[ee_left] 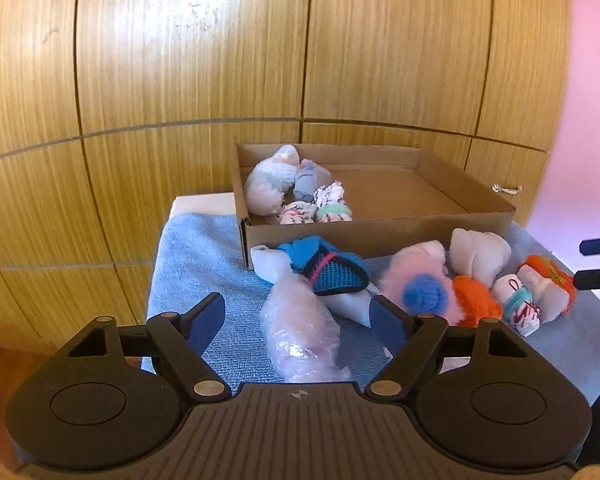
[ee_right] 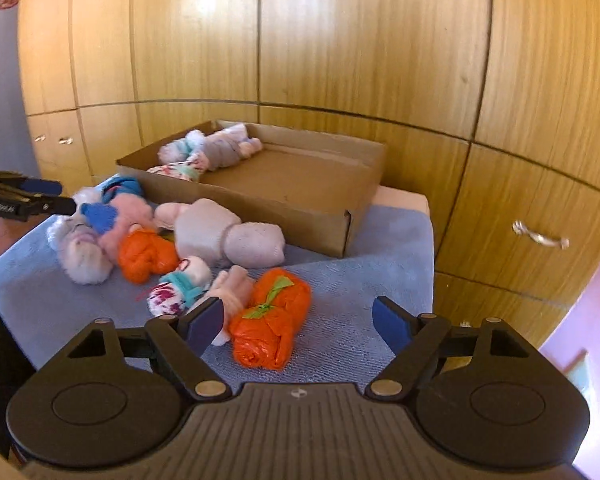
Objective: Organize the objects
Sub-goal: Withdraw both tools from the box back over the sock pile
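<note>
Only from the right wrist is the orange bundle (ee_right: pixel 272 320) seen whole, perhaps untouched, between the wide right gripper (ee_right: pixel 298 320); the left gripper (ee_left: pixel 298 318) gapes over a pale roll (ee_left: pixel 300 332).

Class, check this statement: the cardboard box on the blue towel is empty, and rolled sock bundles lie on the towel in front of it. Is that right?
Not quite. The cardboard box is not empty: the left wrist view shows several rolled sock bundles in its left end. The rest stands: it sits on the blue towel, with more sock bundles in front, such as an orange one.
</note>
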Demonstrator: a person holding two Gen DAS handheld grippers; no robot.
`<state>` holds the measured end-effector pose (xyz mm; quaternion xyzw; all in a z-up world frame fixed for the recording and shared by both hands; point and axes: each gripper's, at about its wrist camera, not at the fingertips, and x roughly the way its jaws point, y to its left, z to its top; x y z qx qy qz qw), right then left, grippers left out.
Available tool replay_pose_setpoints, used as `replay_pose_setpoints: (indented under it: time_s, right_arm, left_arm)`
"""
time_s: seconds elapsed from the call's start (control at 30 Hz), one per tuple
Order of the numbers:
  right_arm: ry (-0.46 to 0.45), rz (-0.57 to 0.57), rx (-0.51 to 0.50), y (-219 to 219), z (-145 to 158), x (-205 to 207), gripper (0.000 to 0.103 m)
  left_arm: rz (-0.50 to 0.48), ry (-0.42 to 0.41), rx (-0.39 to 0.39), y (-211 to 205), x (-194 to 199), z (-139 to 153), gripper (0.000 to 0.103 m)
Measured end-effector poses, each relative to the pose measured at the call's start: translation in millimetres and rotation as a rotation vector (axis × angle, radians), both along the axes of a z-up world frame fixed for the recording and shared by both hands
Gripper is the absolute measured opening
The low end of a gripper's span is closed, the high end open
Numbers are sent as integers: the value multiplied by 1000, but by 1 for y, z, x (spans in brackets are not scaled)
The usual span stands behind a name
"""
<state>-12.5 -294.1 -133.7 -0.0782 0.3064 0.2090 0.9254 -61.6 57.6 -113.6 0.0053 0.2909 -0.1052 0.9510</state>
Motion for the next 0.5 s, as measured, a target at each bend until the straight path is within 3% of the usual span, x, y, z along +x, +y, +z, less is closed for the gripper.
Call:
replay_pose_setpoints:
  time_s: [0.1, 0.3, 0.5]
  right_arm:
    - [-10, -18, -13, 7, -4, 2, 74]
    - [29, -19, -22, 15, -18, 12, 58]
    - [88, 3, 1, 14, -28, 9, 50]
  left_arm:
    - [3, 29, 5, 1, 8, -5, 84]
    - [-13, 52, 59, -1, 15, -17, 84]
    - [9, 97, 78, 3, 22, -30, 83]
